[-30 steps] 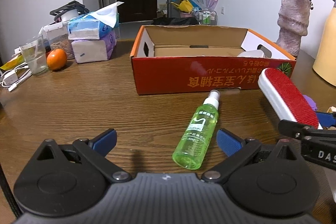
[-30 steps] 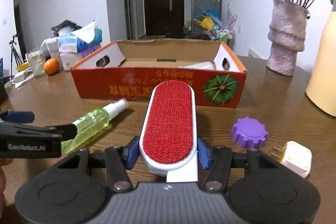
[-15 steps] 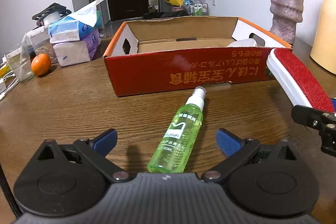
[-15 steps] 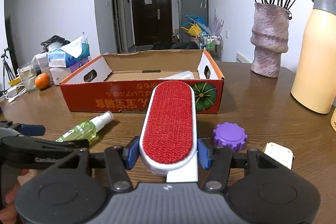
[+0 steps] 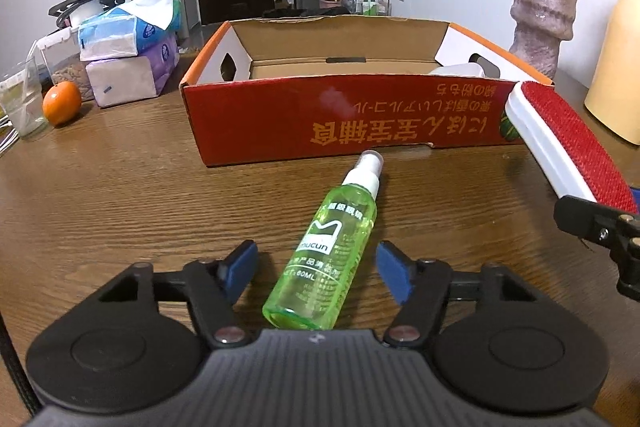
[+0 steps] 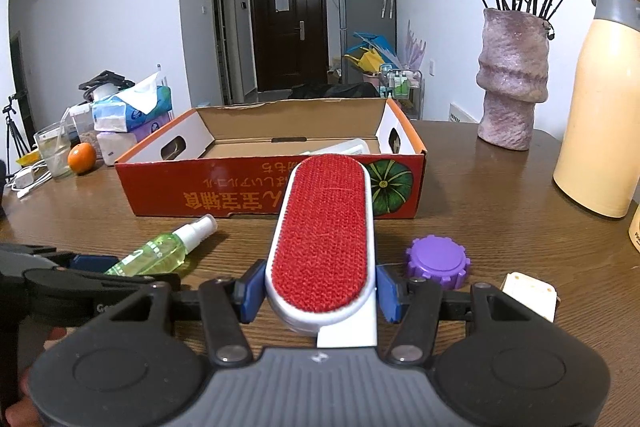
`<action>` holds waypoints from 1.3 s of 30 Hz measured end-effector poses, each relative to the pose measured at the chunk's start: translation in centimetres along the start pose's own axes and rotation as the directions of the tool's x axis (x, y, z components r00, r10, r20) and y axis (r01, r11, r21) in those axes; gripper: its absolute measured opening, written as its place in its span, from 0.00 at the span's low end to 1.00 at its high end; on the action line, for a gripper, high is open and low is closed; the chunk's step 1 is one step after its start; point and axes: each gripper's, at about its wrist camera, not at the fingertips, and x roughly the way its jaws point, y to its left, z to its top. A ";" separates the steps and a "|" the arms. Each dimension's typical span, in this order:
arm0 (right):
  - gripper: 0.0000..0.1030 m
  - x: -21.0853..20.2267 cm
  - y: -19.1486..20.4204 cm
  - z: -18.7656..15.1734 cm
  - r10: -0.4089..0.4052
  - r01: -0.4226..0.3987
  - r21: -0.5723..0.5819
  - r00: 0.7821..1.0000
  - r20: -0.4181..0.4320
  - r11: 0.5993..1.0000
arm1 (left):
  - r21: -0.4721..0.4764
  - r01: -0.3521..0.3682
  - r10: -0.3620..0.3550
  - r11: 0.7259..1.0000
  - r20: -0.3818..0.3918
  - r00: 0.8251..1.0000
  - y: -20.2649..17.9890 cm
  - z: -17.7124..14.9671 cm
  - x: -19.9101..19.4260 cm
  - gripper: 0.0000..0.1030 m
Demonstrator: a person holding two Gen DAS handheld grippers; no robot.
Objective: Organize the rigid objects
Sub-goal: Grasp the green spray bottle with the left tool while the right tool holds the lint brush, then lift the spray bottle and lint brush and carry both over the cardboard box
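Observation:
A green spray bottle [image 5: 332, 247] lies on the wooden table with its white nozzle toward a red cardboard box [image 5: 340, 123]. My left gripper [image 5: 318, 269] straddles the bottle's lower half. Its jaws are closing, with a gap still showing between each blue pad and the bottle. My right gripper [image 6: 320, 291] is shut on a white lint brush [image 6: 324, 231] with a red face, held above the table in front of the box [image 6: 240, 195]. The brush [image 5: 568, 147] also shows at the right of the left wrist view. A white object [image 6: 340, 147] lies inside the box.
A purple ribbed cap [image 6: 438, 261] and a white plug [image 6: 528, 295] lie on the table to the right of the brush. A vase [image 6: 512, 83] and a yellow flask [image 6: 600, 107] stand at the right. At the left stand tissue packs [image 5: 128, 43], an orange [image 5: 62, 103] and a glass [image 5: 20, 103].
My left gripper has moved forward over the green bottle, and its jaws have narrowed from wide open to close beside it. The right gripper keeps its hold on the brush.

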 end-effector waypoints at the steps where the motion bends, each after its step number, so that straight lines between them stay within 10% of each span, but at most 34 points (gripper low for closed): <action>1: 0.54 0.0 0.1 0.0 0.001 -0.001 -0.001 1.000 0.000 1.000 | 0.000 0.000 0.000 1.000 0.001 1.000 0.0 0.0 0.0 0.63; 11: 0.54 0.0 0.1 -0.1 0.002 -0.002 -0.001 1.000 0.000 1.000 | 0.018 0.017 -0.018 1.000 0.003 1.000 -0.3 0.1 0.0 0.58; 16: 0.54 0.0 0.1 -0.1 0.002 -0.002 -0.001 1.000 0.001 1.000 | 0.029 0.047 -0.048 0.998 0.012 0.999 -0.5 0.0 -0.3 0.32; 39: 0.54 -0.4 0.3 0.1 0.012 -0.012 0.002 1.000 0.018 1.000 | 0.015 0.061 -0.062 0.998 0.084 0.995 -0.7 0.8 -3.5 0.31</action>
